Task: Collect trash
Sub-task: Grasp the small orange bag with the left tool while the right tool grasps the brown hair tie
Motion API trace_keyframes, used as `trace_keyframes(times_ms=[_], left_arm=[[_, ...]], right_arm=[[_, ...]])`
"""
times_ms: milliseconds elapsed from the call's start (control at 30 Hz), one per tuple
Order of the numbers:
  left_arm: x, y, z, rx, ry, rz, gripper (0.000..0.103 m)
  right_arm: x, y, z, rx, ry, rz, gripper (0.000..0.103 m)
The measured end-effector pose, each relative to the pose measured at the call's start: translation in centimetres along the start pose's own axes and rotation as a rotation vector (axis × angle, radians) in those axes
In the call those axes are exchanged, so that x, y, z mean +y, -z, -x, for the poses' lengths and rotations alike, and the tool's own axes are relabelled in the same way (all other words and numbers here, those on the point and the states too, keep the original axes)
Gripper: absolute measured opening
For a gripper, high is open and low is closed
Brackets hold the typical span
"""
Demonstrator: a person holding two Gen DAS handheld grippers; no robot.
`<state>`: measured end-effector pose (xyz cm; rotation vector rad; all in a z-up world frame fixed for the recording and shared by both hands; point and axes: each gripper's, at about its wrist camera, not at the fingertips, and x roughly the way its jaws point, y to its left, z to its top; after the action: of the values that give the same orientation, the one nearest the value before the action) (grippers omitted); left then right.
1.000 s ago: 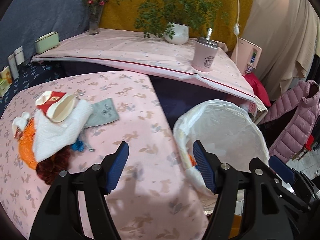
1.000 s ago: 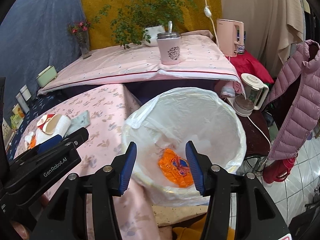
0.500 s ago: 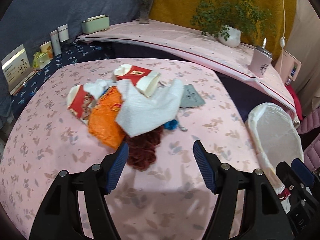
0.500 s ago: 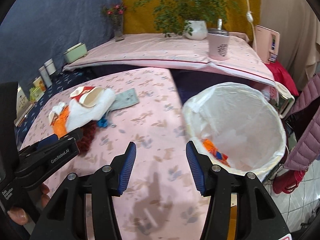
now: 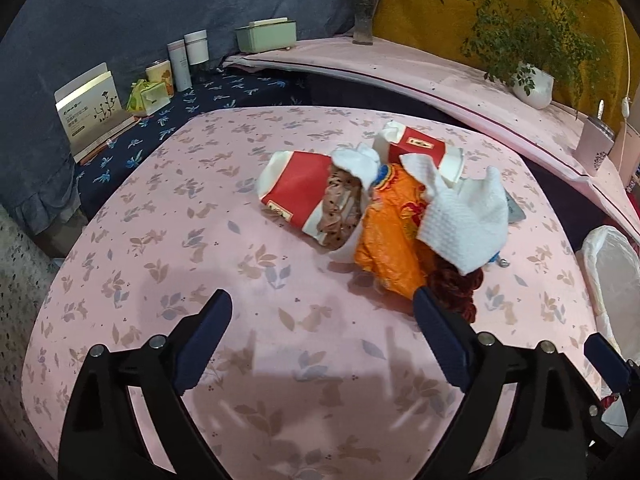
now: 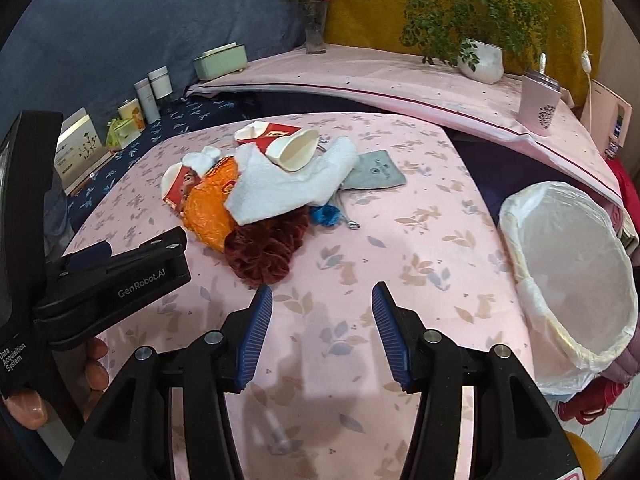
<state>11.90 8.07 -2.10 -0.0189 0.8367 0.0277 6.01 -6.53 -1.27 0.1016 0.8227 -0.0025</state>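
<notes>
Two pink floral tables (image 5: pixel 224 248) (one behind) meet blue drapes (image 6: pixel 160 12).

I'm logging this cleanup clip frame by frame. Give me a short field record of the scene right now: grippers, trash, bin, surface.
left gripper: open, empty, above the table before the pile
right gripper: open, empty, between pile and bin
trash pile: orange wrapper, white paper towel, two red paper cups, all heaped together
other items: dark red scrunchie and grey pouch, touching the pile
bin: white liner, beside the table's right edge
surface: pink floral tablecloth
</notes>
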Motion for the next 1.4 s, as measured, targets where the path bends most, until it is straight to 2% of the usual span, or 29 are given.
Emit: trace_keyframes(times_ms=[300, 633, 700, 767, 867, 967, 1067, 1200, 1400], left_arm=[[2.4, -0.6, -1.8, 0.026, -0.026, 0.012, 0.09], [2.2, -1.6, -2.9, 0.026, 0.03, 0.016, 0.09], [1.8, -1.9, -3.1, 0.025, 0.045, 0.017, 0.09], [1.3, -2.2, -3.3, 0.021, 0.063, 0.015, 0.09], [0.2, -2.5, -3.7, 0.017, 0.09, -0.001, 0.087], [-1.0, -2.6, -4.2, 0.026, 0.12, -0.018, 0.077], [-2.1, -2.6, -4.8, 0.047, 0.144, -0.025, 0.063], [-3.0, -2.3, -4.9, 0.065, 0.168, -0.035, 0.037], [-4.0, -1.8, -3.5, 0.054, 0.191, -0.053, 0.021]], right_arm=[[3.0, -1.1, -3.2, 0.021, -0.05, 0.038, 0.051], [4.0, -2.0, -5.9, 0.033, -0.088, 0.044, 0.051], [3.9, -2.1, -6.4, 0.042, -0.089, 0.044, 0.043], [3.6, -1.9, -6.9, 0.058, -0.096, 0.041, 0.025], [2.9, -1.6, -6.8, 0.067, -0.109, 0.024, 0.018], [2.3, -1.3, -6.2, 0.063, -0.113, 0.014, 0.014], [1.6, -1.0, -5.4, 0.056, -0.107, 0.01, 0.011], [0.4, -0.7, -4.1, 0.048, -0.098, -0.009, 0.011], [-1.4, -0.5, -2.2, 0.022, -0.087, -0.052, 0.01]])
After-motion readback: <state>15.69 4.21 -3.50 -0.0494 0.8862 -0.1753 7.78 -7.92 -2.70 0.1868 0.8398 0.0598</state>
